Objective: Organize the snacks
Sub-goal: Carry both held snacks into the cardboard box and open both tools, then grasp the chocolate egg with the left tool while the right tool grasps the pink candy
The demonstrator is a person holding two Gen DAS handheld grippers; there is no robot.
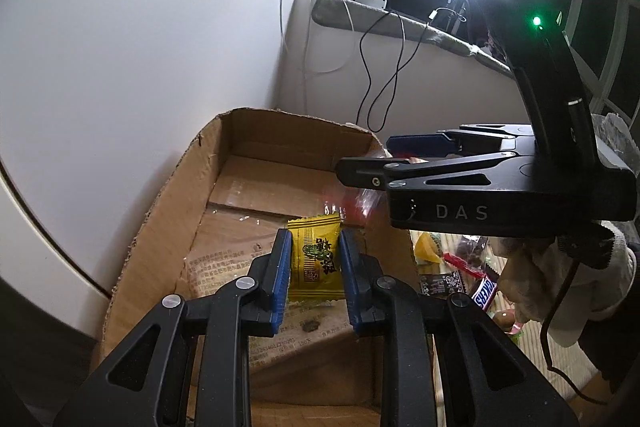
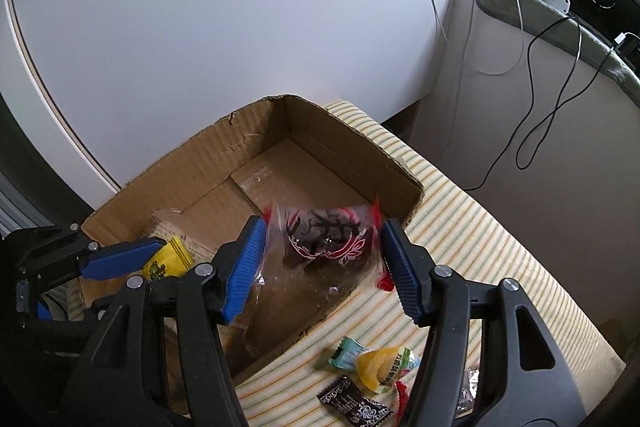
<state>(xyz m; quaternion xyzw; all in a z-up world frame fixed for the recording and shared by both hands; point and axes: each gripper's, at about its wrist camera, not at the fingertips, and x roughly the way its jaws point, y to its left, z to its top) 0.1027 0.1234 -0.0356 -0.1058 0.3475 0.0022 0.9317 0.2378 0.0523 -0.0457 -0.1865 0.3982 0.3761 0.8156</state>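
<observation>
My left gripper [image 1: 315, 239] is shut on a yellow candy packet [image 1: 316, 259], held upright between the blue pads over the open cardboard box [image 1: 248, 131]. The right wrist view shows that packet [image 2: 168, 261] in the left gripper [image 2: 160, 265] at the box's left side. My right gripper [image 2: 324, 227] hangs over the box [image 2: 320, 131] with its jaws apart. A clear and red packet with dark contents [image 2: 324, 239] lies between the pads, not pressed by them. In the left wrist view this packet [image 1: 344, 203] is blurred below the right gripper [image 1: 366, 157].
The box sits on a striped cloth [image 2: 460, 227] against a white wall. Loose snacks lie on the cloth beside the box: a green and yellow packet [image 2: 380, 367], a dark packet [image 2: 352, 403], a Snickers bar [image 1: 484, 293]. A gloved hand [image 1: 560, 287] holds the right gripper. Cables hang at the right.
</observation>
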